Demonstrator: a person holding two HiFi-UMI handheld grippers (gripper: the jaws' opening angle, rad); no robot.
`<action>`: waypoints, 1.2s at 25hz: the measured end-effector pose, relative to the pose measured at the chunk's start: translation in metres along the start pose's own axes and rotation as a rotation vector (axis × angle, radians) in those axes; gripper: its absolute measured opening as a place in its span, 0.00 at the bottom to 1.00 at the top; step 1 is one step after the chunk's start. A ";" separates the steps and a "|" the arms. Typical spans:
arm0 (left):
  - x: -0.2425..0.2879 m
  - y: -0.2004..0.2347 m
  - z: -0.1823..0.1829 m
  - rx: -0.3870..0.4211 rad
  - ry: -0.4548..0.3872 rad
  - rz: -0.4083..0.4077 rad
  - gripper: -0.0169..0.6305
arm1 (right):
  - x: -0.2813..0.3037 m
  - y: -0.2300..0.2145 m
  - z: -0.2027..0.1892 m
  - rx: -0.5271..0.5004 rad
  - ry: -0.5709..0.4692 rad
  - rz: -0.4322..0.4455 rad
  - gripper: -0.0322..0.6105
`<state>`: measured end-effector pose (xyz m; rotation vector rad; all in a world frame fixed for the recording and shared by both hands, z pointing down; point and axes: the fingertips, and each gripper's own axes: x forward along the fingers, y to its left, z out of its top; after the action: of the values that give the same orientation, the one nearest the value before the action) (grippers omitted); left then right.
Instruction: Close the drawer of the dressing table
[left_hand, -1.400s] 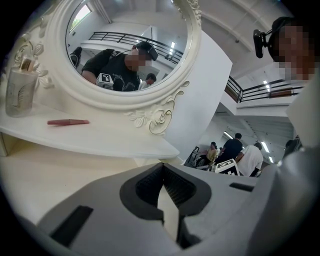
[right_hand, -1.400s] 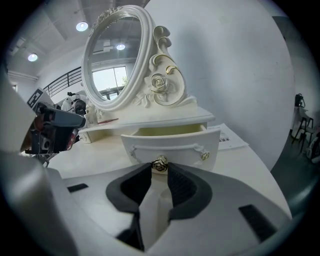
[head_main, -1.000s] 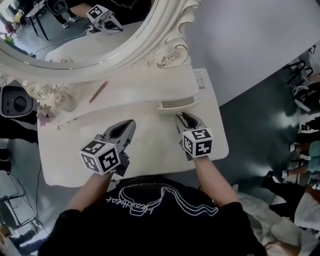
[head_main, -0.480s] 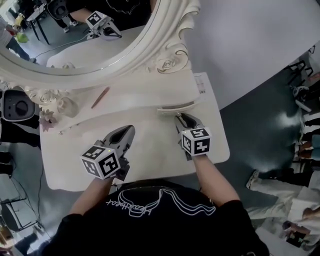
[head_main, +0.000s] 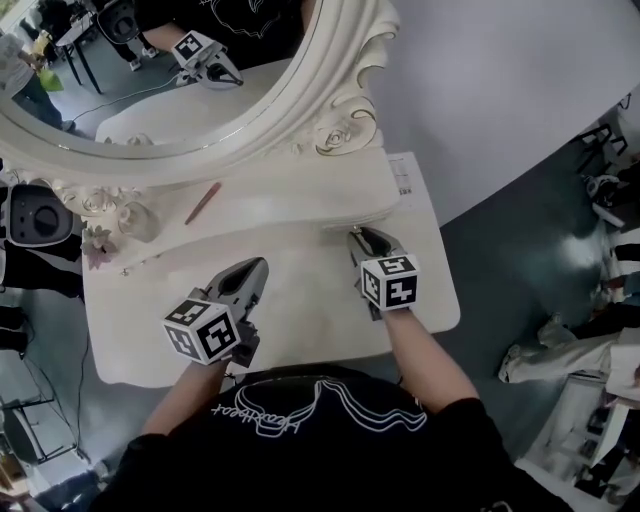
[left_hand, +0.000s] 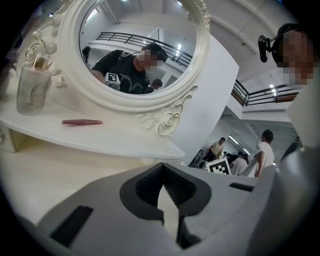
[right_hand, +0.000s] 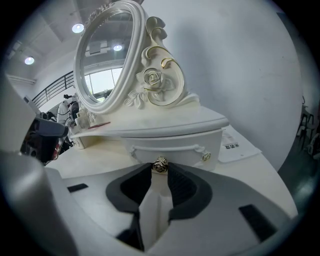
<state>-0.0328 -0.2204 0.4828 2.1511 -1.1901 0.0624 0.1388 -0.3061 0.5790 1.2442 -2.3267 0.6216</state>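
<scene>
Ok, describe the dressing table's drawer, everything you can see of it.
The drawer is small and cream-white, with a curved front that looks like glossy painted wood. A raised moulding runs across it, with a gilded curl at its right end. A gold rose-shaped knob sits at its centre. The drawer is pushed in under the raised shelf, just above the tabletop, and none of its inside shows. The right hand-held gripper has its jaw tips closed on the knob.

Black short-sleeved shirt (head_main: 300, 450), white looping print, lower centre; grey left gripper (head_main: 256, 266) and right gripper (head_main: 357, 236) bear black-and-white marker cubes (head_main: 205, 330).
</scene>
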 end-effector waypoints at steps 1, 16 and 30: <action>0.000 0.000 0.000 -0.001 0.000 0.002 0.03 | 0.001 0.000 0.001 0.001 -0.003 0.001 0.21; 0.000 0.005 -0.002 -0.017 0.000 0.038 0.03 | 0.015 -0.008 0.016 0.011 -0.015 0.002 0.21; -0.005 -0.006 0.000 0.013 0.012 0.006 0.03 | 0.001 -0.002 0.019 -0.040 -0.018 0.005 0.32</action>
<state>-0.0308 -0.2145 0.4781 2.1552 -1.1925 0.0862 0.1370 -0.3185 0.5650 1.2311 -2.3459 0.5651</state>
